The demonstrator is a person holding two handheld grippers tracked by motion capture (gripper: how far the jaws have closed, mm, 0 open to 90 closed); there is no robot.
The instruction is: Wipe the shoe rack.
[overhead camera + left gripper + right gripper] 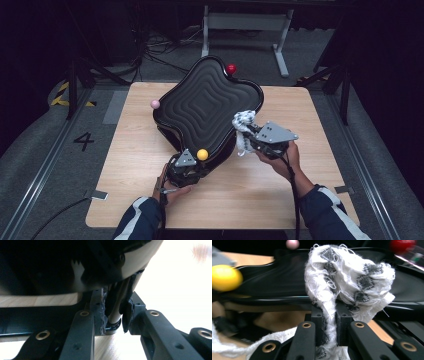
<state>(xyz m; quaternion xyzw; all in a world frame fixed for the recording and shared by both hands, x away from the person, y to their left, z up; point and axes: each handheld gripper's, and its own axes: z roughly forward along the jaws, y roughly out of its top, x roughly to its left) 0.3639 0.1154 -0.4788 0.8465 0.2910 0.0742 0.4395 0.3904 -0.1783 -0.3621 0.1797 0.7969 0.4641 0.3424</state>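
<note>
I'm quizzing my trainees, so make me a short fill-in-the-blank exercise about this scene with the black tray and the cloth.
1. The right gripper is shut on a white and grey ____.
2. The left gripper clamps the near rim of the black ____.
3. The ball beside the left gripper is ____.
4. The table top is made of ____.

Missing words: cloth; tray; yellow; wood
</note>
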